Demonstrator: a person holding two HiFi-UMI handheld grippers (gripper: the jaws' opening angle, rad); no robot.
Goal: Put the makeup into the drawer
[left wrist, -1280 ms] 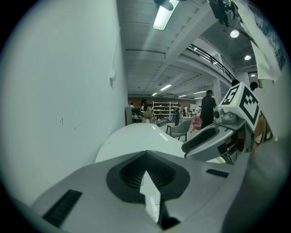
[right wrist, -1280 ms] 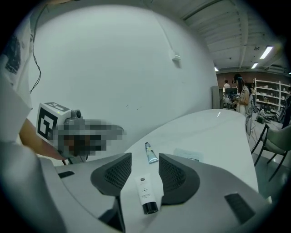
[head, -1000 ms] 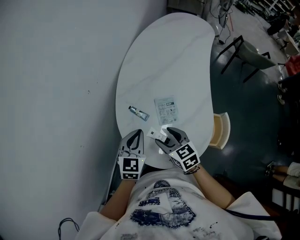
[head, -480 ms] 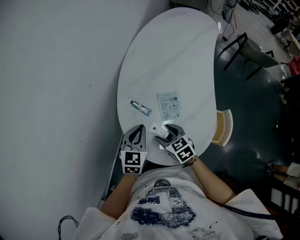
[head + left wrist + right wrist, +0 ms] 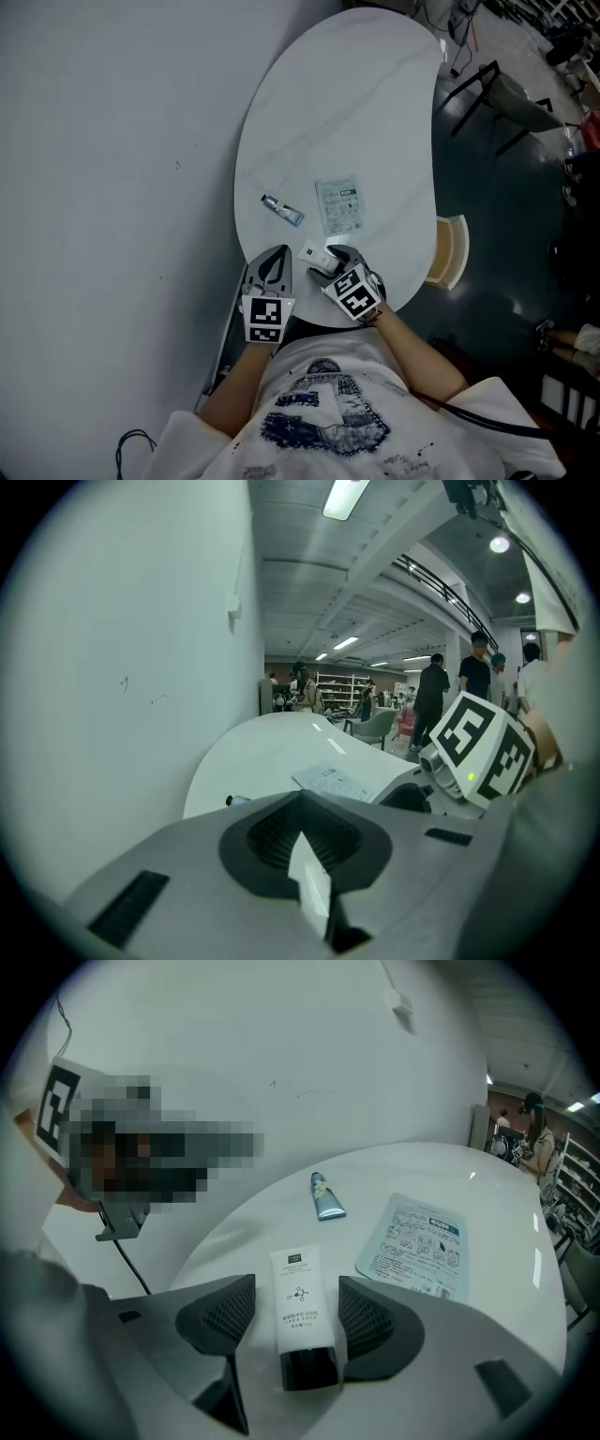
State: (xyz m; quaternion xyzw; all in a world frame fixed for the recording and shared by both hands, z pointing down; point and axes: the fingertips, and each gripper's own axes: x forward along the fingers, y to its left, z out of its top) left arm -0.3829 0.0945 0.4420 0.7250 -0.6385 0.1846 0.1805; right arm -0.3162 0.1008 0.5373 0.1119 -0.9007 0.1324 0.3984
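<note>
Straddling the white tube (image 5: 298, 1283) on the bench (image 5: 347, 112), right tongs (image 5: 334, 257) stand wide — no grip yet; left tongs (image 5: 273, 269) shut, empty. Small tube (image 5: 282, 209) at ten o'clock, sachet (image 5: 338, 205) at one — nothing looks stowed.

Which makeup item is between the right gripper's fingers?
The white black-capped tube; the small blue tube and flat sachet lie farther out.

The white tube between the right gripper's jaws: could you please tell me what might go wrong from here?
1. The right gripper is open, its jaws astride the white tube without pressing; closing on so flat a tube may skid over it.
2. The tube lies near the table's front edge; a nudge could push it off.
3. The shut left gripper sits close beside; the two may bump.
</note>
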